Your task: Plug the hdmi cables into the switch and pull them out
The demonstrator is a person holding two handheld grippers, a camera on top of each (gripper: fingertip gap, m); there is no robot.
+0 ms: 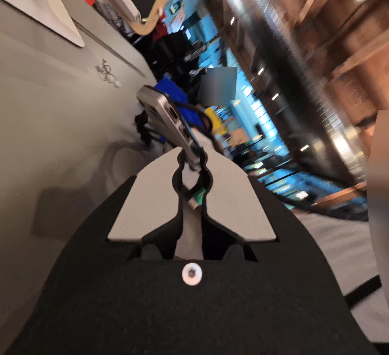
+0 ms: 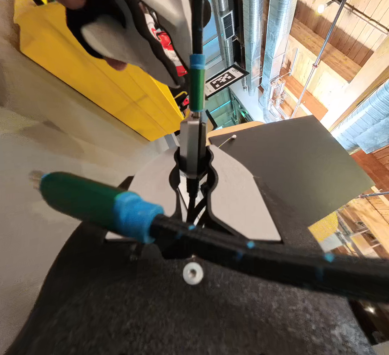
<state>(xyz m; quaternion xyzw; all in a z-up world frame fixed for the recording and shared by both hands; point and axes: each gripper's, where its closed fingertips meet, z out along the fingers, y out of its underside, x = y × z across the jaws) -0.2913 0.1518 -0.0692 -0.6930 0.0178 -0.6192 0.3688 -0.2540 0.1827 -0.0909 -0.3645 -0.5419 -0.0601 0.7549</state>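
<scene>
Closest to your right-hand camera, a loose cable end with a green plug [image 2: 80, 199] and blue tape lies across the right gripper [image 2: 192, 166], its black cord trailing off to the right. Just beyond, that gripper's jaws are clamped narrow around the grey switch [image 2: 192, 145], held upright off the table. A second green plug [image 2: 197, 86] sits in the switch's far end, its cord rising out of frame. Farther off, your left gripper [image 1: 192, 155] pinches a black cable, its green-sleeved metal connector [image 1: 196, 200] hanging free between the jaws. Past its tips, the switch [image 1: 166, 117] tilts above the grey table [image 1: 52, 113].
</scene>
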